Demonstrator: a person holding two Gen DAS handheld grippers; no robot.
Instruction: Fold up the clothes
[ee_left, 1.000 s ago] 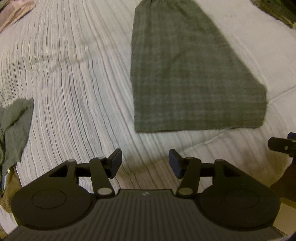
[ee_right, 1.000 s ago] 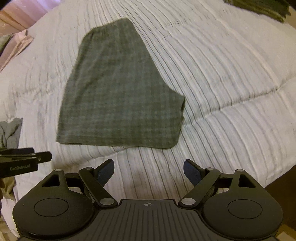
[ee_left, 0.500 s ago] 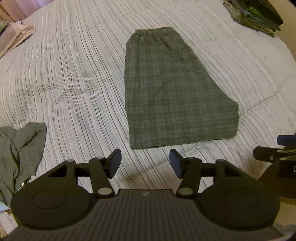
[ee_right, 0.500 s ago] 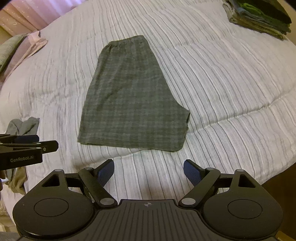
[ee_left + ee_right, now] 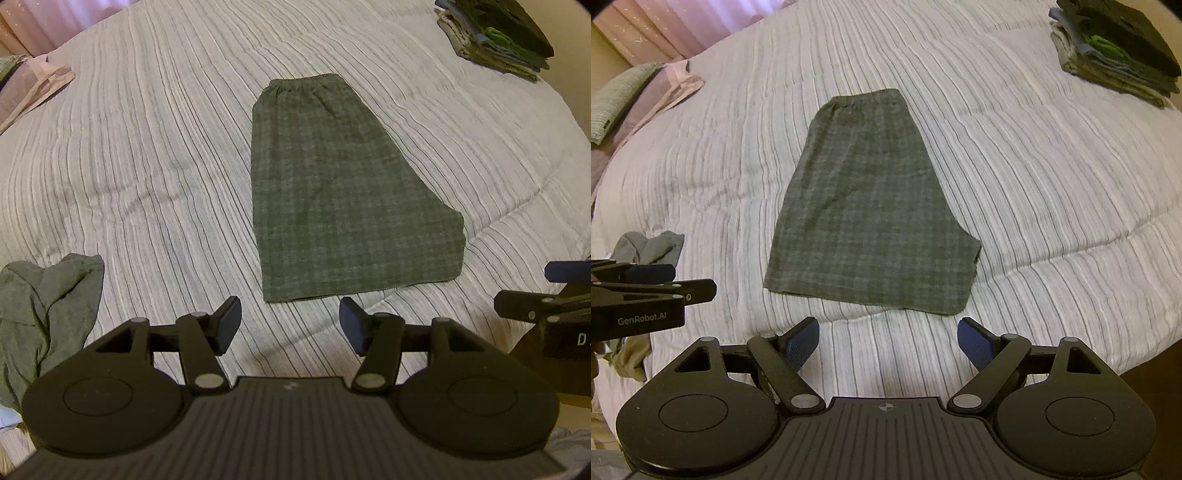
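Grey-green plaid shorts (image 5: 343, 192) lie flat on the striped white bedspread (image 5: 147, 166), folded in half lengthwise, waistband at the far end. They also show in the right wrist view (image 5: 868, 210). My left gripper (image 5: 290, 325) is open and empty, just short of the shorts' near hem. My right gripper (image 5: 888, 345) is open and empty, also short of the hem. The left gripper shows at the left edge of the right wrist view (image 5: 653, 288). The right gripper shows at the right edge of the left wrist view (image 5: 554, 299).
A crumpled grey garment (image 5: 44, 310) lies near the bed's front left edge. A stack of folded clothes (image 5: 1115, 48) sits at the far right. Pink and green items (image 5: 635, 96) lie far left. The bed's front right edge (image 5: 1145, 354) drops off.
Both grippers have pulled back and up from the shorts, so more of the bed shows. Both stay open and empty. The shorts have not moved.
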